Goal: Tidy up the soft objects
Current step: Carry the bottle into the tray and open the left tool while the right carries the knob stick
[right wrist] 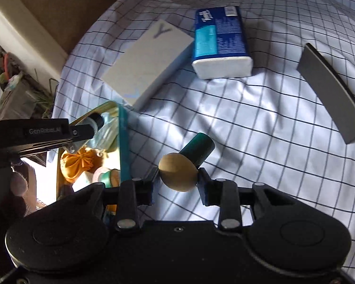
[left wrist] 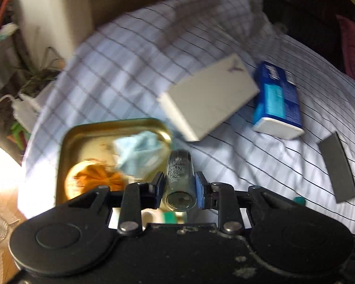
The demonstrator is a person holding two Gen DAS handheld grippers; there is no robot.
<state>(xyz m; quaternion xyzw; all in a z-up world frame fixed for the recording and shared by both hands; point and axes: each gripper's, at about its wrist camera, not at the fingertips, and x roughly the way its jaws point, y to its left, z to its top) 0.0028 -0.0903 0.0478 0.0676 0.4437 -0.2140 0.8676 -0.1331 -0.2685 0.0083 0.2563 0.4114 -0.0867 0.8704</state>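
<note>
Left gripper [left wrist: 179, 187] clamps a clear vial [left wrist: 179, 179] with unreadable print, beside the tray [left wrist: 82, 132]. Right gripper [right wrist: 177, 177] clamps a green-handled stamp [right wrist: 187, 163]. White block [right wrist: 146, 64] far left, marked "Y".

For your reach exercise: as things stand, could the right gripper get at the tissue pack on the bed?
Probably not yet. The path over the sheet to the tissue pack looks free, but the right gripper is shut on a green-handled tool, so it would need to set that down first.
</note>
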